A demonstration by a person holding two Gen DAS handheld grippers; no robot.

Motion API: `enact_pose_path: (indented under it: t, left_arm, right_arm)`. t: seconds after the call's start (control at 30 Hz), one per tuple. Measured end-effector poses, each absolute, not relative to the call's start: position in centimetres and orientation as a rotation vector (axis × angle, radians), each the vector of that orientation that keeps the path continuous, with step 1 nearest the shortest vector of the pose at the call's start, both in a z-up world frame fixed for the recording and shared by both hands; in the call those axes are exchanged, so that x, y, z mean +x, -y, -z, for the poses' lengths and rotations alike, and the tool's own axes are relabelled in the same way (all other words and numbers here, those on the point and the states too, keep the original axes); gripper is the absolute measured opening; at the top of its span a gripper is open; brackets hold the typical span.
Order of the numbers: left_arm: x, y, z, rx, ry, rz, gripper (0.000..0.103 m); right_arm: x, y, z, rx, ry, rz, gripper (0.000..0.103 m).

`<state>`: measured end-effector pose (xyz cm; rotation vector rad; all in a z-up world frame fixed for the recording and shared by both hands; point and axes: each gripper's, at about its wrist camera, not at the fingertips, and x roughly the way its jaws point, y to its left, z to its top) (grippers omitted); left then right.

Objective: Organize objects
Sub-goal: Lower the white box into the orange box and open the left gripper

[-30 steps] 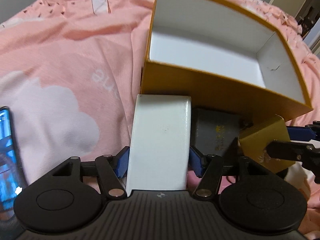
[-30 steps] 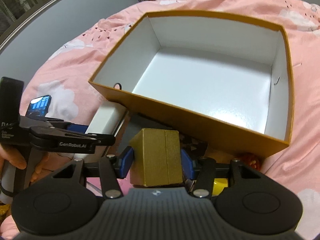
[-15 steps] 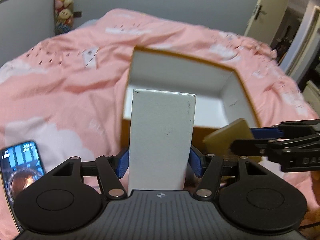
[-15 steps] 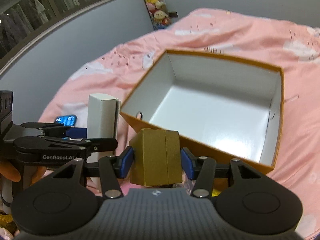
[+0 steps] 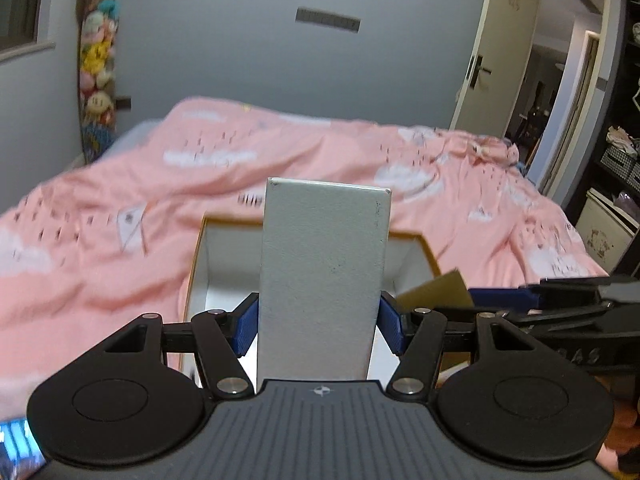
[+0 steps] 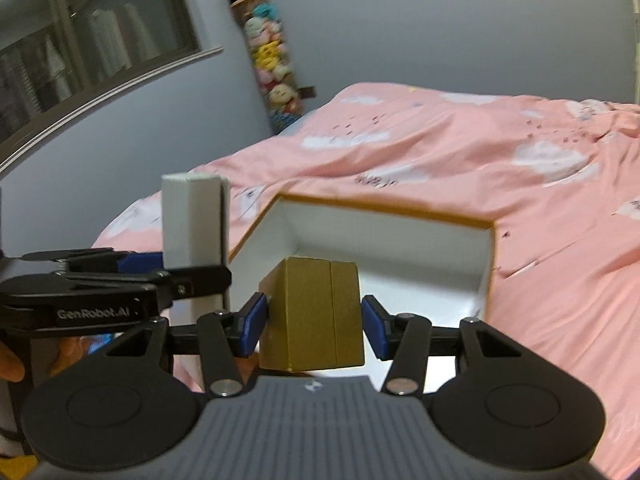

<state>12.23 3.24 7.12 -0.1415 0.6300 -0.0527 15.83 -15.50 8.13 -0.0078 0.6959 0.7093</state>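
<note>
Currently: left gripper (image 5: 318, 316) pinching a tall white box (image 5: 324, 280), upright, above the near-left edge of the open yellow carton (image 6: 384, 204) on the pink bedspread (image 6: 540, 184). Right gripper (image 6: 314, 322) pinching a gold box (image 6: 314, 316) over the carton's near edge.

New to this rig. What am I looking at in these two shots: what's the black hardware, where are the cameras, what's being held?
No robot arm: a person carries a handheld two-finger gripper in each hand, with a fisheye camera on each looking along its fingers. One picture comes from each. The left gripper is clamped on a tall white box; the right gripper is clamped on a small gold box. Ahead on the pink bedspread sits an open orange storage box with a white inside, nothing visible in it.
</note>
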Motion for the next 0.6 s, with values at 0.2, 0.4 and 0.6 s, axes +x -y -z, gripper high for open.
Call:
enact_pose_path:
  t: [0.2, 0.4, 0.6]
  left_arm:
    - [16.6, -2.2, -5.5, -0.095, -0.635, 0.002, 0.07]
    - [20.5, -2.3, -0.9, -0.021, -0.765, -0.052, 0.07]
    - [22.1, -2.3, 2.8, 0.037, -0.906, -0.068, 0.07]
  right_arm:
    - [19.2, 15.6, -7.1, 0.011, -0.69, -0.621, 0.054]
    - [21.8, 14.5, -4.3, 0.006, -0.763, -0.587, 0.053]
    - [23.7, 13.2, -1.5, 0.005, -0.848, -0.595, 0.053]
